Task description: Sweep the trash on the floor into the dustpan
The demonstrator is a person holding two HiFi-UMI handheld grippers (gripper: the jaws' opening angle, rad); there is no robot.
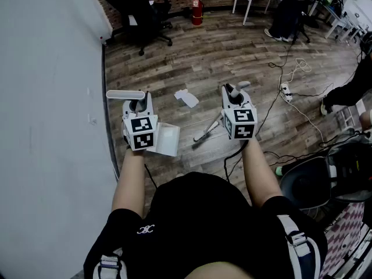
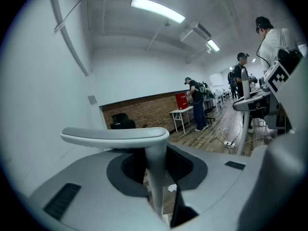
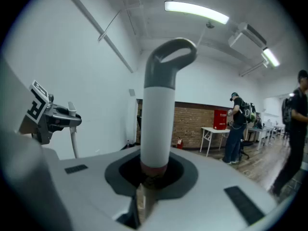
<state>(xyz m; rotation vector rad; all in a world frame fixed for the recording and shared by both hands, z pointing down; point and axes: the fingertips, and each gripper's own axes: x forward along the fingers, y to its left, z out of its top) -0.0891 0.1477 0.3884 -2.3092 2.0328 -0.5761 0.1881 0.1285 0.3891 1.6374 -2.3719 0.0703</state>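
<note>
Where the smooth pale wall panel (image 1: 46, 97) meets the grey-brown plank floor (image 1: 232, 45), the person holds a tool upright in each gripper. The left gripper (image 1: 138, 105) is clamped on the slim, smooth stem of the dustpan handle (image 2: 115, 134), which is topped by a flat, rounded light-grey crossbar that makes a T. In the left gripper view the stem stands pinched between the two moulded grey jaws, with no gap on either side. Just beside that gripper's marker cube is the dustpan (image 1: 167, 139), a boxy scoop of white plastic.

The right gripper (image 1: 235, 97) is closed tight on the broom handle (image 3: 159, 119), a matte white cylinder capped by a grey hooked loop. A reddish band rings the handle where it enters the jaws. The broom head (image 1: 204, 133), a narrow slanting strip, sits low over the planks between the two grippers.

The trash (image 1: 187, 97), a flat, creased scrap of white paper, lies on the floor ahead of and between the grippers, apart from both dustpan and broom head. Farther off stand a black wheeled office chair (image 1: 142, 13) and a red fire extinguisher (image 1: 197, 10). Thin white cables (image 1: 296, 109) snake across the wood at the right.
</note>
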